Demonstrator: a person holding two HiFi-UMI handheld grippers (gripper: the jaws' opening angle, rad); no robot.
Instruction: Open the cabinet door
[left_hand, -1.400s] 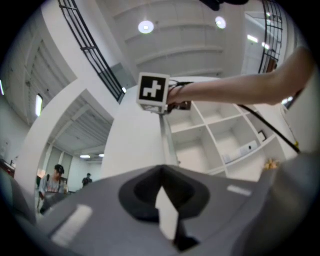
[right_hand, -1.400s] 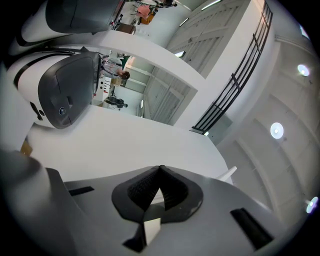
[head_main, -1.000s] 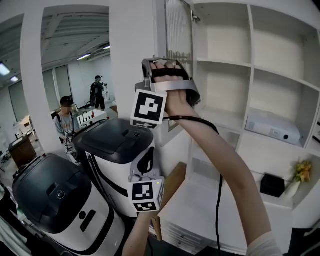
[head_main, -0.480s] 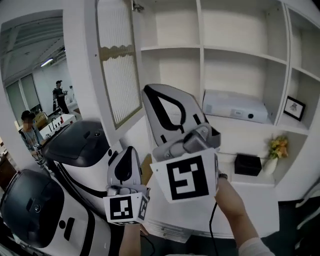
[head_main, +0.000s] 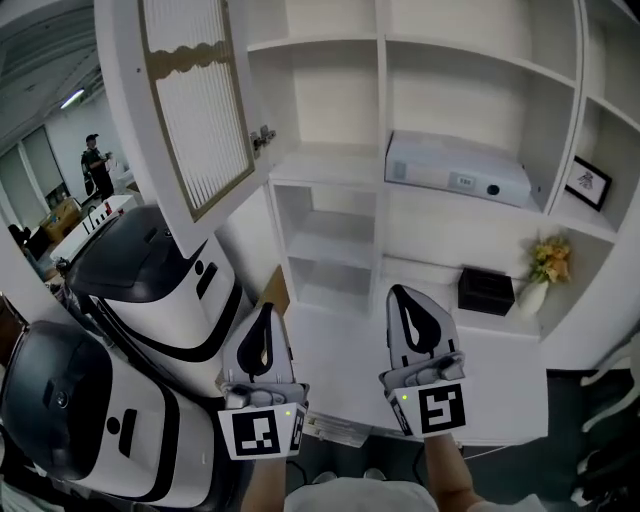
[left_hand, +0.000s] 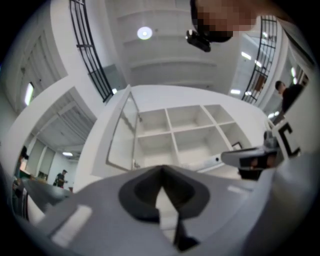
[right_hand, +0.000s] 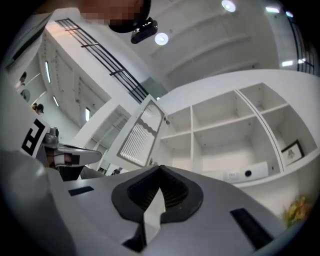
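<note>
Nearest us, our left gripper (head_main: 263, 325) and right gripper (head_main: 408, 305) hang low over the white worktop (head_main: 340, 365), each with its jaws pressed together on nothing. Beyond and up to the left, the cabinet door (head_main: 195, 100) stands swung wide off the open shelves (head_main: 340, 120), well apart from both grippers. We judge the opening done. The careful thing now is to stay clear of the door's edge and not strain what looks like its hinge (head_main: 262, 137).

Head view down; gripper views up; cabinet (head_main: 381, 100) shared.
</note>
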